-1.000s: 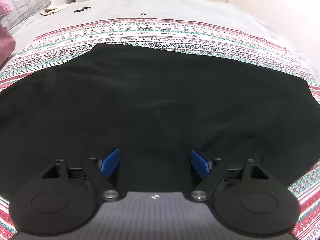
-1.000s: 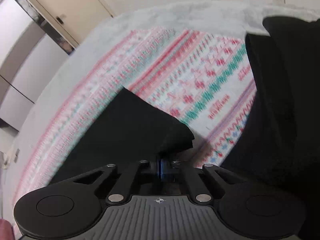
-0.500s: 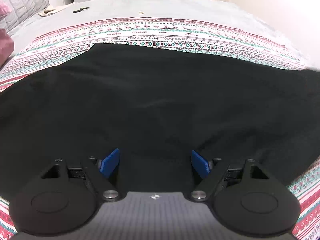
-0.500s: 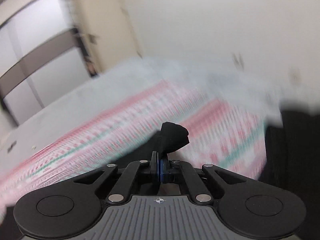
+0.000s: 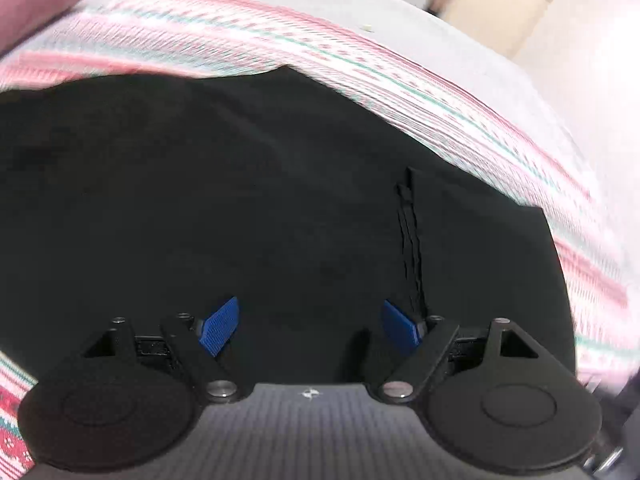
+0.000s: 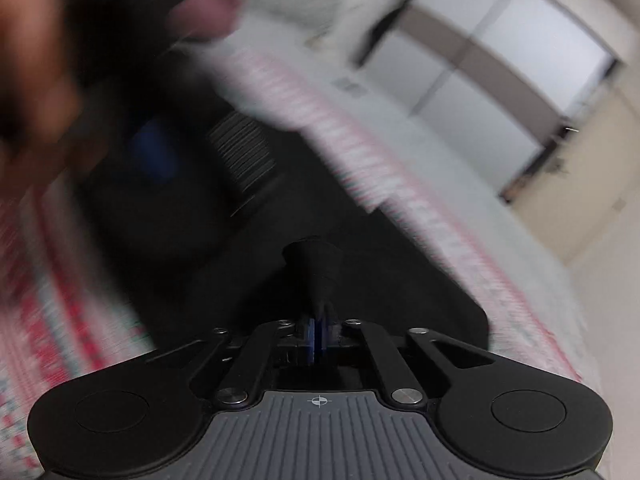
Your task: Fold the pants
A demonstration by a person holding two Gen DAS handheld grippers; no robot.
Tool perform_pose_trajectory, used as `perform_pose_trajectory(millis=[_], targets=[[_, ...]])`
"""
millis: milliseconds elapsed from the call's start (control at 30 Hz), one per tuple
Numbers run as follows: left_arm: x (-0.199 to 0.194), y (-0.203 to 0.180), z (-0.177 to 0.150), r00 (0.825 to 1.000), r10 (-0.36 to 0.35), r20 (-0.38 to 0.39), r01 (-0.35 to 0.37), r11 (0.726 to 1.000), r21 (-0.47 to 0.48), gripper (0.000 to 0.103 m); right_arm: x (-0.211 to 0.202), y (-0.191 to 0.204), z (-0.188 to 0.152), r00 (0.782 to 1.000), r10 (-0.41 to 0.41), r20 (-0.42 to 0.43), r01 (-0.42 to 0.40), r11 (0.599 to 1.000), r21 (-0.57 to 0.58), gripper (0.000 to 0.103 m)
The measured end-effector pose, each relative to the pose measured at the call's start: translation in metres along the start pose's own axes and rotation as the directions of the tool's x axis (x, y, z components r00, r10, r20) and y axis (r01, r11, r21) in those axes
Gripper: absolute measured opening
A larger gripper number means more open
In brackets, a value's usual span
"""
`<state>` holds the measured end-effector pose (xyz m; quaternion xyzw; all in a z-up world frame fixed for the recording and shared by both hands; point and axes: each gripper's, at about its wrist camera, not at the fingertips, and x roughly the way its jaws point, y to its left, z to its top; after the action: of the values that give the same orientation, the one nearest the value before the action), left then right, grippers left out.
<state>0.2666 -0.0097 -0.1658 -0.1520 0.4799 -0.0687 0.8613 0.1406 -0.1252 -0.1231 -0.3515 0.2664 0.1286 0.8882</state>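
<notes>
The black pants (image 5: 260, 200) lie spread on a patterned blanket. A thin black drawstring (image 5: 412, 240) lies on them at the right. My left gripper (image 5: 310, 326) is open just above the pants, its blue pads apart and empty. My right gripper (image 6: 318, 338) is shut on a bunched corner of the pants (image 6: 316, 264) and holds it over the rest of the black cloth (image 6: 380, 288). In the right wrist view the left gripper (image 6: 192, 152) and the hand holding it show blurred at the upper left.
The red, green and white patterned blanket (image 5: 460, 100) covers a grey bed (image 5: 400, 8). A pink pillow (image 5: 36, 4) sits at the upper left. White cupboard doors (image 6: 500, 48) and a beige wall (image 6: 600, 200) stand beyond the bed.
My right gripper has swung fast across the bed with the pants corner, bringing it over the spread cloth near the left gripper. The left gripper has turned and moved; a folded edge and drawstring now show.
</notes>
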Motion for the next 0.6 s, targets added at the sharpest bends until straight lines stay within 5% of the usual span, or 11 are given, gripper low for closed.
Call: perform_pose_trajectory(millis=[67,133,233,333,533,600], targets=[[0.001,0.009,0.004,0.999,-0.031,-0.012,0.031,0.999,-0.041,0.099,-0.005,0.002,0.000,0.998,0.053,0.019,-0.053,0.999,-0.010,0.053],[-0.001,0.011,0.005,0.999,-0.049,-0.017,0.048,0.997,-0.056,0.099,-0.016,-0.013,0.000,0.991,0.127,0.050,-0.129,0.990,0.051,0.068],[-0.003,0.008,0.003,0.997,-0.073,-0.026,0.071,0.995,-0.065,0.099,-0.028,-0.053,-0.004,0.967,0.226,0.117,-0.248,0.940,0.236,0.068],[-0.001,0.001,0.001,0.995,-0.092,-0.033,0.090,0.994,-0.054,0.098,-0.021,-0.082,-0.013,0.971,0.213,0.106,-0.237,0.907,0.348,0.064],[0.001,-0.006,-0.005,0.991,-0.128,-0.042,0.127,0.991,-0.029,0.098,0.002,-0.062,-0.017,0.962,0.268,0.055,-0.272,0.909,0.316,0.049],[0.003,-0.008,-0.005,0.991,-0.129,-0.042,0.128,0.991,-0.026,0.098,0.008,-0.055,-0.015,0.956,0.292,0.033,-0.289,0.915,0.282,0.025]])
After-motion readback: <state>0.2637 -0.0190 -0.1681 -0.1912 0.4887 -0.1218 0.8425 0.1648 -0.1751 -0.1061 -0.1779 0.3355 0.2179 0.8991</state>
